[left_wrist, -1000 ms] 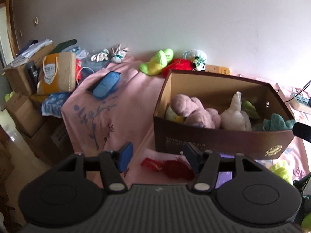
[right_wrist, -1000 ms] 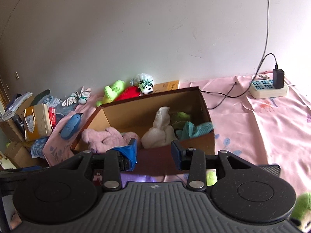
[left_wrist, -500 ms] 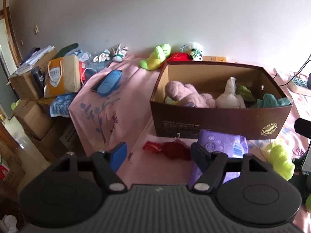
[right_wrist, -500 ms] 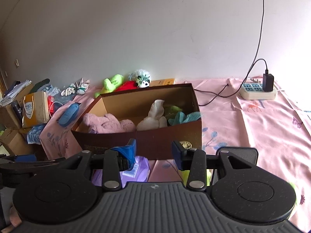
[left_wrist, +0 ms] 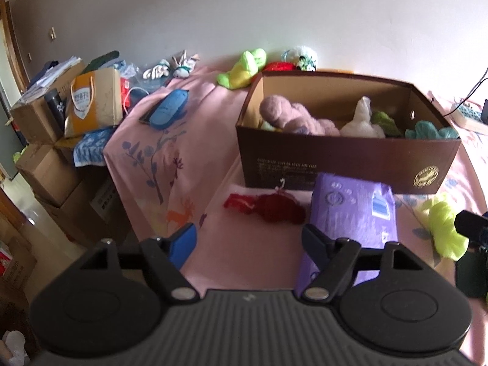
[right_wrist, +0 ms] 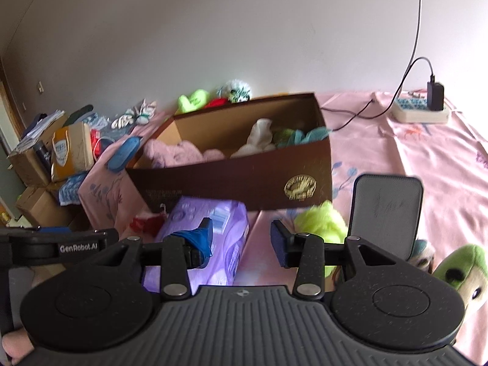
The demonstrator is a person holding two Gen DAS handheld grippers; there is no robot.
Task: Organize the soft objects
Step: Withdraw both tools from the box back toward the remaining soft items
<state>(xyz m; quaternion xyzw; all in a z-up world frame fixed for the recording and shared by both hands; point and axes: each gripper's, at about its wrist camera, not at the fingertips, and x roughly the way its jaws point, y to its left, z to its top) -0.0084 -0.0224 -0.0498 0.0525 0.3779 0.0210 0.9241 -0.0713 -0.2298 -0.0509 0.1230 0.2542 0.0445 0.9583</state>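
A brown cardboard box (left_wrist: 335, 164) (right_wrist: 244, 180) stands on the pink bedsheet. It holds a pink plush (left_wrist: 289, 116), a cream plush (left_wrist: 361, 122) and green and teal soft things. In front of it lie a dark red knitted piece (left_wrist: 268, 209), a purple soft pack (left_wrist: 353, 213) (right_wrist: 207, 222) and a yellow-green fluffy thing (left_wrist: 442, 222) (right_wrist: 320, 219). My left gripper (left_wrist: 248, 241) is wide open just short of the red piece, with nothing between its fingers. My right gripper (right_wrist: 241, 241) is open and hovers between the purple pack and the fluffy thing, holding nothing.
A dark flat slab (right_wrist: 384, 213) and a green plush (right_wrist: 463, 262) lie at the right. More toys (left_wrist: 244, 70) sit behind the box by the wall. A blue slipper (left_wrist: 169, 108), a paper bag (left_wrist: 94, 103) and cartons mark the bed's left edge. A power strip (right_wrist: 421, 109) is far right.
Both grippers have drawn back from the box and sunk lower, so the purple pack, red piece and fluffy thing now show. The left jaws have spread wider.
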